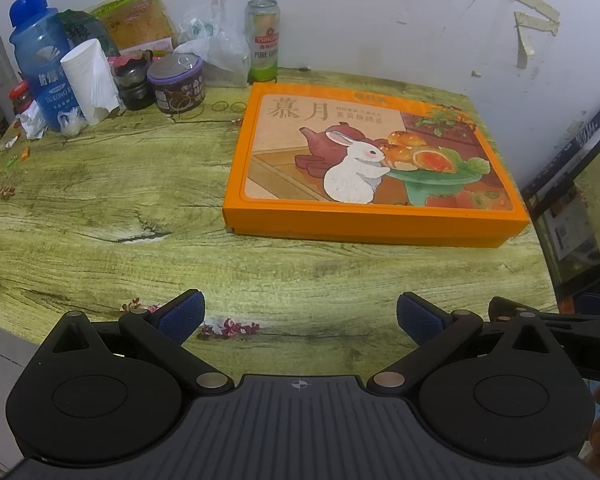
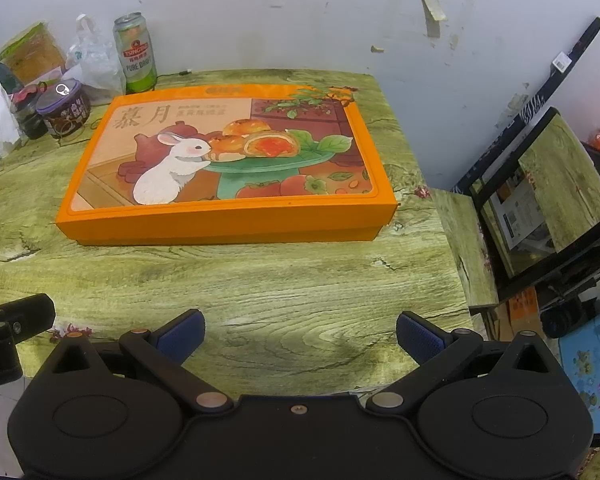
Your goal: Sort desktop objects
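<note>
A flat orange gift box (image 1: 374, 160) with a white rabbit picture lies closed on the green wood-grain table (image 1: 120, 208), towards the right side. The same orange box (image 2: 228, 160) fills the middle of the right wrist view. My left gripper (image 1: 300, 316) hovers over the near table edge, open and holding nothing, well short of the box. My right gripper (image 2: 300, 338) is also open and bare, just in front of the box's near side. Part of the left gripper's body (image 2: 8, 332) shows at the left edge of the right wrist view.
At the back left stand a blue water bottle (image 1: 38, 56), a white paper roll (image 1: 92, 80), a dark jar (image 1: 134, 80), a purple-lidded tub (image 1: 178, 84), a plastic bag (image 1: 216, 48) and a green beer can (image 1: 262, 40). A black-framed panel (image 2: 548, 200) leans beyond the table's right edge.
</note>
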{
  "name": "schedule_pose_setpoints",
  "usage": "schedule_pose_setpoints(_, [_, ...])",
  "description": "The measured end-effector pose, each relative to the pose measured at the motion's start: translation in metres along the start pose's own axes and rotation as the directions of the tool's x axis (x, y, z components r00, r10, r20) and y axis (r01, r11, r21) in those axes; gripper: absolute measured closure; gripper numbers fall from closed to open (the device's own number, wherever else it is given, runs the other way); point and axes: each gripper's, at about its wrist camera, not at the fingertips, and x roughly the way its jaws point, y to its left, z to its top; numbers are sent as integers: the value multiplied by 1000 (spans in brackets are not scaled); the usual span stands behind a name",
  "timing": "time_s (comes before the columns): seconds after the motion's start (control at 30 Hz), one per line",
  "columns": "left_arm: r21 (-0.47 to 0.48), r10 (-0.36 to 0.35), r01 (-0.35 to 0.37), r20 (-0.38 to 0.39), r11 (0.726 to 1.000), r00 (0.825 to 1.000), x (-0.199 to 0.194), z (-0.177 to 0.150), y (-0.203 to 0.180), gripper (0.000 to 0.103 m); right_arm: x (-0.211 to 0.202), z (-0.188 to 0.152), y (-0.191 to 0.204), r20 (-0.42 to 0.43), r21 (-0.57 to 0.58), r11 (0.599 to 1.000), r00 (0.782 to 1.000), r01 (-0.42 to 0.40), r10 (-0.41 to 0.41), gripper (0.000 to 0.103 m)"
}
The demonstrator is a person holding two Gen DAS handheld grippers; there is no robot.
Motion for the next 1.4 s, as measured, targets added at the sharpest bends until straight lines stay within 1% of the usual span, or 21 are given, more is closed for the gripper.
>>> schedule_pose_setpoints(1.4, [-5, 11, -11, 0, 1000, 1000, 6, 5, -1, 0, 3, 6, 3, 8, -4, 1000, 1000, -10, 10, 0])
